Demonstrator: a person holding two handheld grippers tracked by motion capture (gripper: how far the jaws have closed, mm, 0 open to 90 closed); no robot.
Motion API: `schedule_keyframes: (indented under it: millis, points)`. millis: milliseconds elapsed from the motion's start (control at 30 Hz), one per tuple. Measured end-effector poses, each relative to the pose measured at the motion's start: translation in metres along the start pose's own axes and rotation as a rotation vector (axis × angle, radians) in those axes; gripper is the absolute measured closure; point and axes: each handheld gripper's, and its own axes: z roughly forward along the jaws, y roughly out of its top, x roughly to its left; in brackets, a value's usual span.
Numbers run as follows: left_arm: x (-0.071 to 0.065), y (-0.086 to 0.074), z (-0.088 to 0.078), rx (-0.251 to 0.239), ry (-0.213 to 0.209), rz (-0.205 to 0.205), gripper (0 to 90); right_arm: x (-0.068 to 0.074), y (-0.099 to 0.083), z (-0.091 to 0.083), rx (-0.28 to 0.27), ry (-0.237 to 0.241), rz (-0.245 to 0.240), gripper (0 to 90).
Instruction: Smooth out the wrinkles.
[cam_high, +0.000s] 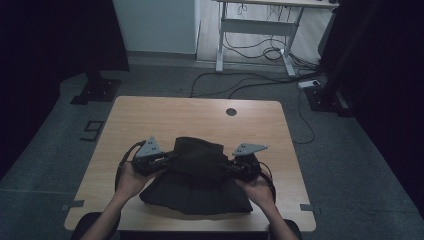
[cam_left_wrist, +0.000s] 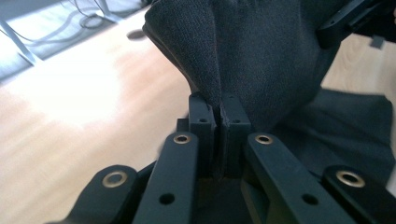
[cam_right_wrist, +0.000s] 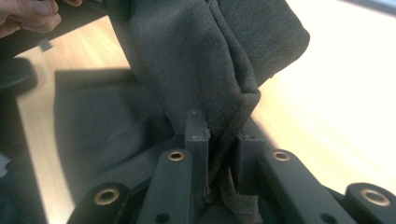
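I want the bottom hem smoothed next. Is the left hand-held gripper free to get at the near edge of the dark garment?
Probably not yet. The left hand-held gripper is shut on the dark garment, holding up a fold. Nothing lies on the table between it and the near edge, but it would have to let go first.

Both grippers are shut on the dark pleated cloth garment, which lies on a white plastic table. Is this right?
Not quite: the table is light wood, as the high view shows. The rest holds: the left gripper and right gripper are both shut on the dark pleated cloth garment.
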Motion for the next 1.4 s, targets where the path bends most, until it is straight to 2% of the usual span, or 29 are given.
schedule_keyframes:
  millis: [167,433,533,667,867,1033,1133,1300,1400]
  points:
    - [-0.011,-0.032,0.003,0.054,-0.051,-0.035,85.2,0.009,-0.027,0.010,0.029,0.054,0.045,79.0]
    - [-0.021,-0.067,0.016,0.142,-0.113,-0.070,84.9,0.019,-0.063,0.030,0.106,0.073,0.091,79.1]
    - [-0.021,-0.071,0.023,0.166,-0.111,-0.068,84.8,0.019,-0.068,0.035,0.125,0.071,0.098,79.2]
    - [-0.015,-0.072,0.034,0.176,-0.097,-0.080,84.8,0.015,-0.070,0.044,0.155,0.027,0.077,79.3]
    - [0.000,-0.062,0.057,0.186,-0.033,-0.070,84.6,-0.009,-0.062,0.060,0.150,-0.027,0.086,79.2]
    - [0.019,-0.058,0.075,0.158,-0.005,-0.116,84.5,-0.034,-0.053,0.074,0.129,-0.062,0.111,79.1]
    - [0.024,-0.059,0.080,0.139,0.004,-0.129,84.4,-0.046,-0.048,0.081,0.116,-0.081,0.115,79.0]
    - [0.021,-0.067,0.079,0.098,0.011,-0.147,83.9,-0.048,-0.050,0.082,0.098,-0.076,0.126,78.4]
    - [0.019,-0.068,0.079,0.095,0.009,-0.152,82.6,-0.047,-0.051,0.082,0.093,-0.079,0.124,77.5]
